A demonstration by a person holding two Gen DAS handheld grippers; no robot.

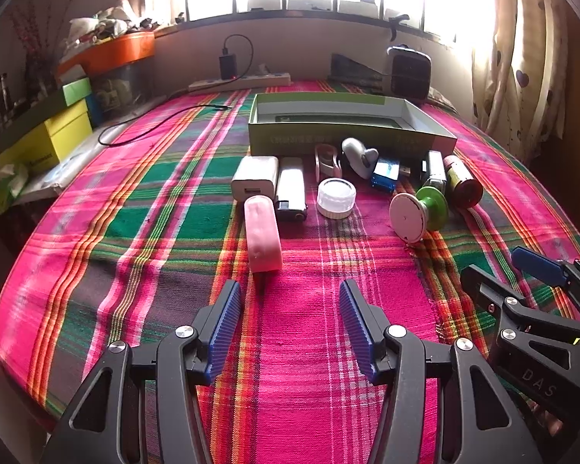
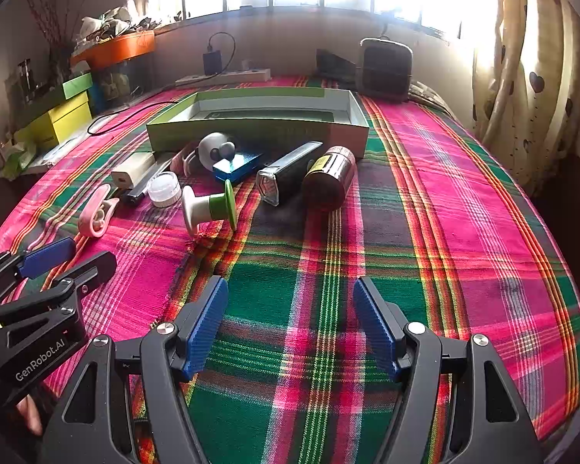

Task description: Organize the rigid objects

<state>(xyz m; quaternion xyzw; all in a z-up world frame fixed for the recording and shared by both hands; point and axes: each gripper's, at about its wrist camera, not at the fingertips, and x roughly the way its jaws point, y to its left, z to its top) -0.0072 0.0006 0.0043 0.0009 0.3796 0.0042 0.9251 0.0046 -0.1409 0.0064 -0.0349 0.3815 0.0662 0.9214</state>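
Left gripper (image 1: 290, 324): your jaws stand apart, nothing between them, low over the plaid cloth (image 1: 309, 348). Pink clip just ahead of the left finger.
Right gripper (image 2: 290, 324): your jaws stand apart too, empty, over a green patch of the cloth, well short of the clutter.
Surface: looks like a bed under the plaid cloth; cannot tell for sure.
Box (image 1: 348, 123): green cardboard tray, open top, at the far side of the cloth. Inside looks empty apart from a dark liner.
Clutter: all of it sits in a row just in front of the box, none inside.
Pink clip (image 1: 263, 236): nearest item to your left gripper, lying lengthwise, far end touching the charger.
Charger (image 1: 253, 179): white block, USB port facing you, beside the black-and-white lighter (image 1: 290, 189).
Cap (image 1: 336, 197): white screw cap, open side up, middle of the row.
Spool (image 1: 419, 210): white disc and green disc on one stem, on its side, right of the cap.
Bottle (image 2: 328, 181): dark with red cap and yellow label, on its side, rightmost, beside the black torch (image 2: 286, 178).
Blue box (image 2: 237, 166): small, behind the spool, touching a grey-white gadget (image 2: 212, 149).
Background: power strip (image 1: 239, 81) with plugged-in adapter by the wall, small heater (image 1: 408, 71) to its right.
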